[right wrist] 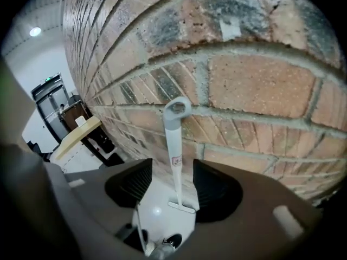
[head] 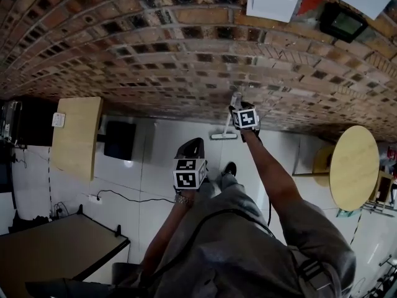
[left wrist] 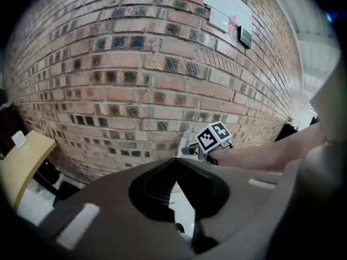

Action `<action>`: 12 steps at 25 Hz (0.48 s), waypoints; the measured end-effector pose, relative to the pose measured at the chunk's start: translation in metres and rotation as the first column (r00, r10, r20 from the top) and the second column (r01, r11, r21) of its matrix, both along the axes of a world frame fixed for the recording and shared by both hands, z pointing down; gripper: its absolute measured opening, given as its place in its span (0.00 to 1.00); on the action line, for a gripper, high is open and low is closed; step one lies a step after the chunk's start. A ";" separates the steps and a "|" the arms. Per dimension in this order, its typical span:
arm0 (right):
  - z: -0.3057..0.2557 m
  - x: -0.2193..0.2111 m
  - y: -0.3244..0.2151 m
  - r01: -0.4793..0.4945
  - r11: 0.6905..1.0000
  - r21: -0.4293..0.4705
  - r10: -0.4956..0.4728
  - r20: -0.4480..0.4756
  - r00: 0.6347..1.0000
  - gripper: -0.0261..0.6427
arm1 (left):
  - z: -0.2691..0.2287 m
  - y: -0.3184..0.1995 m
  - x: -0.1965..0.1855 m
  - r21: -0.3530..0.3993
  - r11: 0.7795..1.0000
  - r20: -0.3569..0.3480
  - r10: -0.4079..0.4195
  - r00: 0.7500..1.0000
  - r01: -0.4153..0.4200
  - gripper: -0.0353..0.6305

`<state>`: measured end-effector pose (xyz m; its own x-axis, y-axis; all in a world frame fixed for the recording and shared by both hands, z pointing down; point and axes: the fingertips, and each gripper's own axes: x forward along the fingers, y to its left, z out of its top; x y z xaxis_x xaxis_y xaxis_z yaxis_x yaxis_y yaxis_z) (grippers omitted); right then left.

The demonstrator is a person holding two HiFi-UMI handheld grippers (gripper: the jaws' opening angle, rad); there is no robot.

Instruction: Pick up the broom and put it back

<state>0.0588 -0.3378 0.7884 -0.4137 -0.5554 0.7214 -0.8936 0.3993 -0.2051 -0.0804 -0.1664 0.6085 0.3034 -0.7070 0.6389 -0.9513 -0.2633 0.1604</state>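
Right gripper view: put-back looks all but finished, grip already let go

Shows the broom (right wrist: 172,140) standing upright between the spread jaws of the right gripper (right wrist: 173,171), touched by neither pad, handle top against the brick wall (right wrist: 260,85) just ahead, head down on the white floor (right wrist: 154,210) below. Reads as placed and released; leaves only drawing that gripper back. Finds the left gripper (left wrist: 174,164) clenched on nothing, held apart from the broom and nearer the body. Cannot settle whether the handle's loop hangs on a hook or merely leans; in the head view, hides much of the handle behind the right gripper and renders the head small and faint
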 end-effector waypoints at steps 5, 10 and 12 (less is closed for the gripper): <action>-0.044 0.004 0.065 -0.133 0.990 0.034 0.129 0.107 0.986 0.32 | -0.013 0.021 -0.012 0.042 0.998 -0.006 0.037 0.999 -0.037 0.06; -0.121 -0.035 0.167 -0.202 0.976 0.082 0.173 0.276 0.945 0.11 | -0.017 0.062 -0.018 0.083 0.990 -0.041 0.114 0.993 -0.110 0.06; -0.136 -0.054 0.214 -0.214 0.975 0.066 0.189 0.266 0.945 0.07 | -0.015 0.091 -0.023 0.088 0.987 -0.058 0.142 0.988 -0.136 0.06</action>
